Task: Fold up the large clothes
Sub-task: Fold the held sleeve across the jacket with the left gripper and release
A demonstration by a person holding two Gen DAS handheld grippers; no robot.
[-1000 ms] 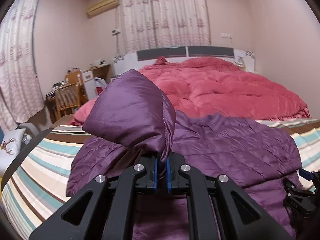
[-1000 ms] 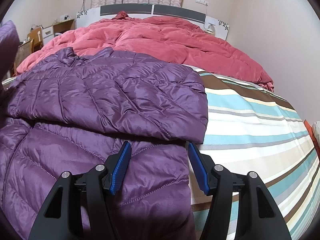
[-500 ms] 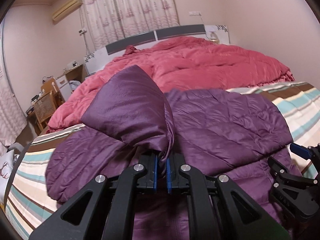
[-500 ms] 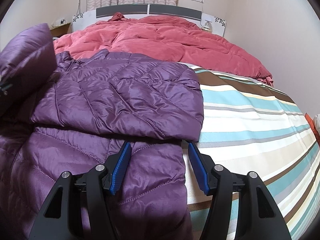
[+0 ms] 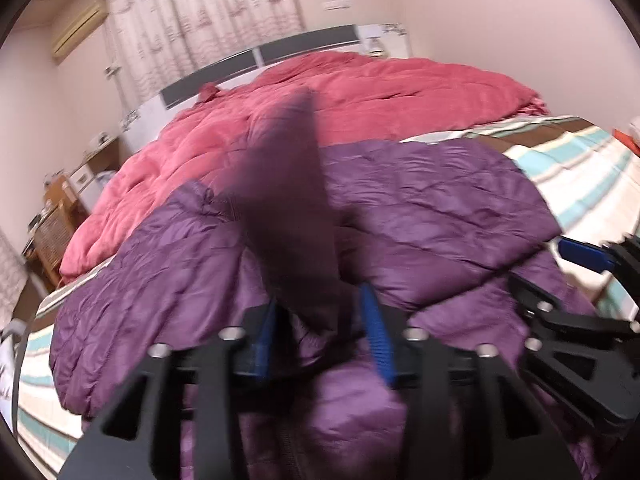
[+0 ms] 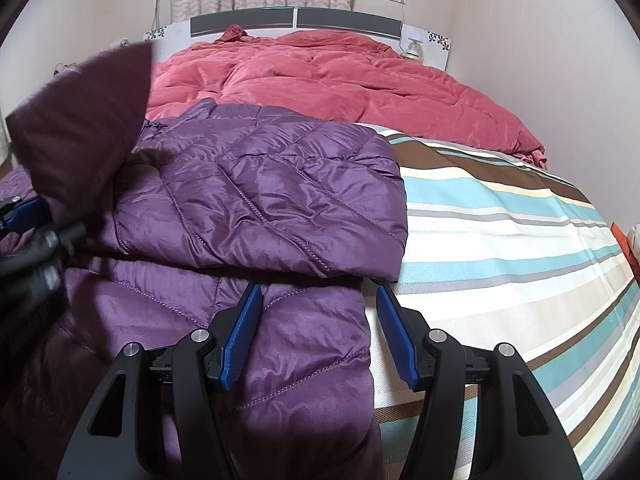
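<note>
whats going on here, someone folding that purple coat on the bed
Yes. A person with a gripper in each hand is folding a purple puffer jacket spread on the striped bed sheet. The left gripper has carried one sleeve across the body, and its jaws have just been opening, with the cuff loose between them. The right gripper hangs open over the jacket's lower right edge, holding nothing. A red duvet lies behind.

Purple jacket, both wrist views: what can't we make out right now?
- Left wrist view: the sleeve between the left gripper pads is motion-blurred; its jaws have just been opening, and whether a pad touches it is unclear.
- Both views: the purple jacket hem is cut off by the bottom edge and the gripper bodies.
- Right wrist view: the sleeve covers the jacket's left shoulder.
- The right gripper hangs open.
</note>
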